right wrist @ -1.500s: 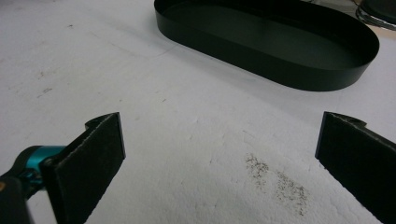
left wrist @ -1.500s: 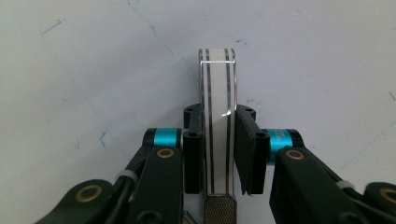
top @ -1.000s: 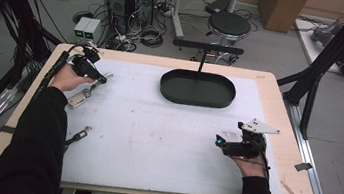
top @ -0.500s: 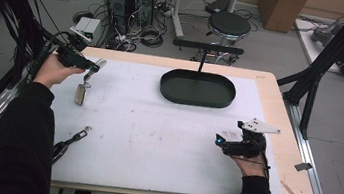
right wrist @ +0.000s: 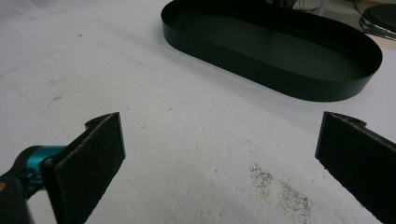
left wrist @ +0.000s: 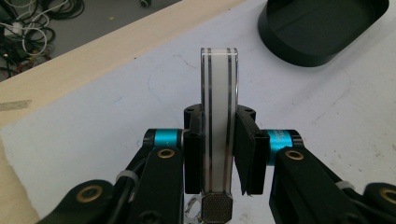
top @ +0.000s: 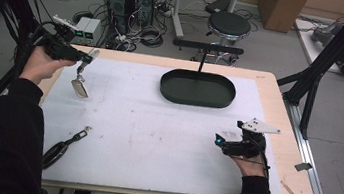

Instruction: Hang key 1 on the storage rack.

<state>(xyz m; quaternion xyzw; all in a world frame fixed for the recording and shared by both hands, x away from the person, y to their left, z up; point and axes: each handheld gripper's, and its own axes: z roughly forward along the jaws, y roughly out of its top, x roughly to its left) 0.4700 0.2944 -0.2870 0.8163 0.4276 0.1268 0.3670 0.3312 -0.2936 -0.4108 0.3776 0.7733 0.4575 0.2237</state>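
My left gripper [top: 86, 57] is raised over the table's far-left corner and is shut on a clear keychain tag [left wrist: 218, 116] with two dark stripes. The tag stands on edge between the pads [left wrist: 246, 156], with a knurled metal knob at its lower end. From the tag a silver metal piece [top: 79, 86] dangles above the white mat. A black oval tray [top: 197, 88] lies at the back centre, seen close in the right gripper view [right wrist: 280, 51]. My right gripper [top: 220, 142] rests at the right, open, with bare mat between its pads [right wrist: 100, 158].
A black strap with a metal clip [top: 63, 146] lies near the front left of the white mat [top: 154, 140]. The wooden table edge [top: 285, 142] runs along the right. Black frame posts [top: 323, 61] rise at the back right.
The left hand has risen and drawn toward the far-left corner, lifting the keychain off the mat so its metal piece now hangs free. The right hand has stayed still.
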